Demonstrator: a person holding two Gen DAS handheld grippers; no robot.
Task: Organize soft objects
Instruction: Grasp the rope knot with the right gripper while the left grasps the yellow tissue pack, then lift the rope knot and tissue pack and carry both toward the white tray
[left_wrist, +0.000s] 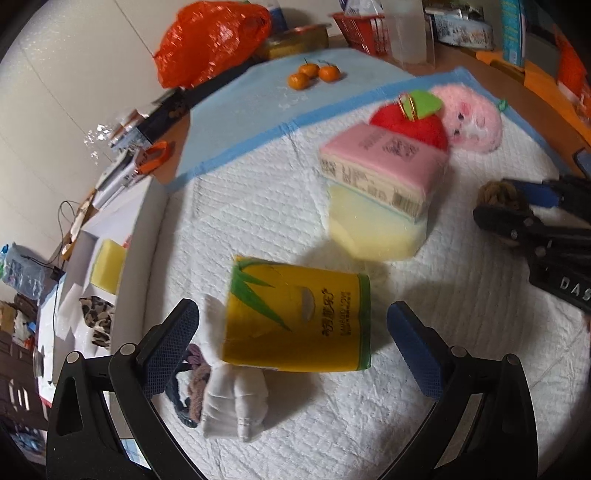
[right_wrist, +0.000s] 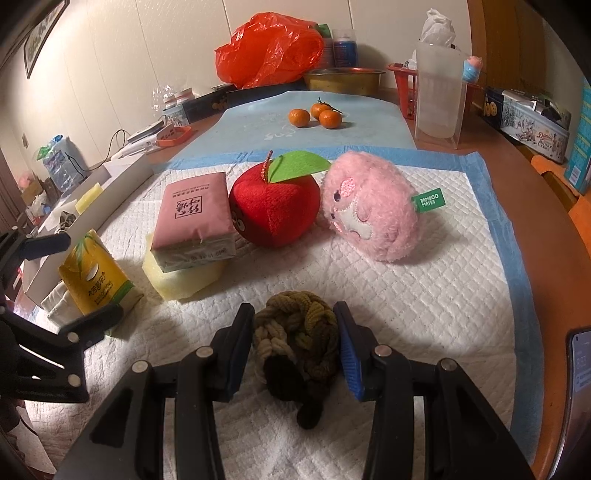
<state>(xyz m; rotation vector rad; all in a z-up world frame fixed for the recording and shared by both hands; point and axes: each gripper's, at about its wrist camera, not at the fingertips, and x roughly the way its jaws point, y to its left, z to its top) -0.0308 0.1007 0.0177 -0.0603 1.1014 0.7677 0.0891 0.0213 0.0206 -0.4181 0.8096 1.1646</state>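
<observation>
The right gripper (right_wrist: 295, 350) pinches a knotted rope ball (right_wrist: 295, 332) of olive and brown cord; both pads press on its sides, and the ball rests on the white quilted pad (right_wrist: 424, 295). The left gripper (left_wrist: 291, 339) has its jaws spread wide, one on each side of a yellow tissue pack (left_wrist: 295, 314), and the pads do not touch it. This pack leans on a folded white cloth (left_wrist: 232, 402), and some dark hair ties (left_wrist: 192, 384) lie just beside the cloth, near the left edge of the pad. Further back, a pink tissue pack (right_wrist: 192, 218) lies on top of a pale yellow sponge (right_wrist: 184, 280). Next to it stands a red plush apple (right_wrist: 275, 206) with a green leaf, and it touches the pink pack. A pink plush toy (right_wrist: 369, 210) lies to the right of the apple, close against it. Three small oranges (right_wrist: 316, 113) sit well behind, on the blue mat (right_wrist: 240, 122).
</observation>
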